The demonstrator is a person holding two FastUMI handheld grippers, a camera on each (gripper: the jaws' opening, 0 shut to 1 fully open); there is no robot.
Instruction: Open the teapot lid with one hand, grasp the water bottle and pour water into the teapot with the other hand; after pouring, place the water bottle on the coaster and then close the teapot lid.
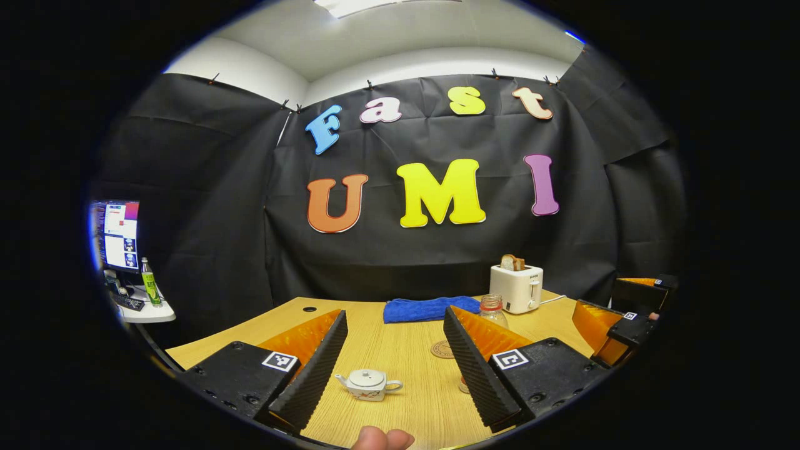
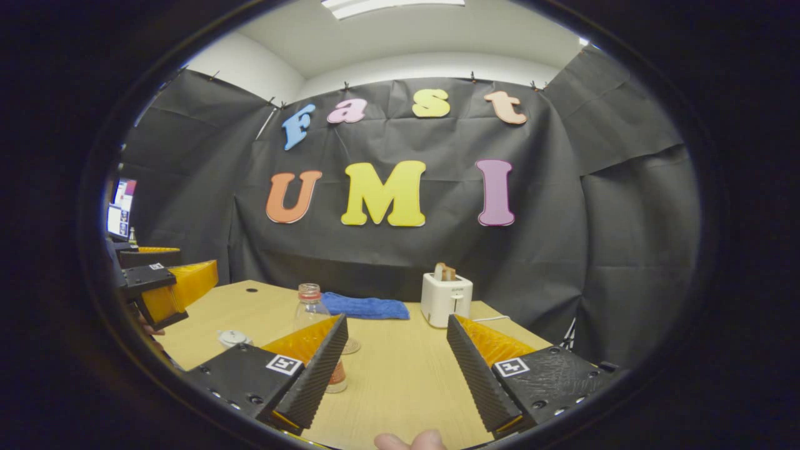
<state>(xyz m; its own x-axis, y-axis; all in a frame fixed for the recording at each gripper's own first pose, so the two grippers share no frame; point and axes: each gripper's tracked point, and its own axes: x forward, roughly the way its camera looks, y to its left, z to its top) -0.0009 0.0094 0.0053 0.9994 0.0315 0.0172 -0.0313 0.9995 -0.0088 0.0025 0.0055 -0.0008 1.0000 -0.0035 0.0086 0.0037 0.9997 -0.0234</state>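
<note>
Room: black cloth walls close in a booth around a pale wood-grain table; white ceiling above.
Teapot: a small white ceramic teapot with a painted motif sits on the table between the left gripper's fingers in the left gripper view, touching neither; its lid is on, so what it holds cannot be told. In the right gripper view it shows at the left, partly behind a finger.
Water bottle: a clear plastic bottle with a reddish neck ring stands upright, uncapped, its lower half hidden by the right gripper's left finger; an orange band shows near its base. Any water level is hard to make out.
Coaster: a round brown coaster lies flat just beside the bottle, partly cut off by a finger.
Toaster: a white two-slot toaster at the far edge holds a slice of bread; small grey writing on its side is unreadable.
Cloth: a folded blue towel lies near the back.
Left gripper: fingers spread wide, grasping nothing.
Right gripper: fingers parted, grasping nothing; also seen at the right of the left gripper view.
Side desk: a monitor and a green bottle, far off and blurred.
Hand: fingertips cut off at the bottom edge.
</note>
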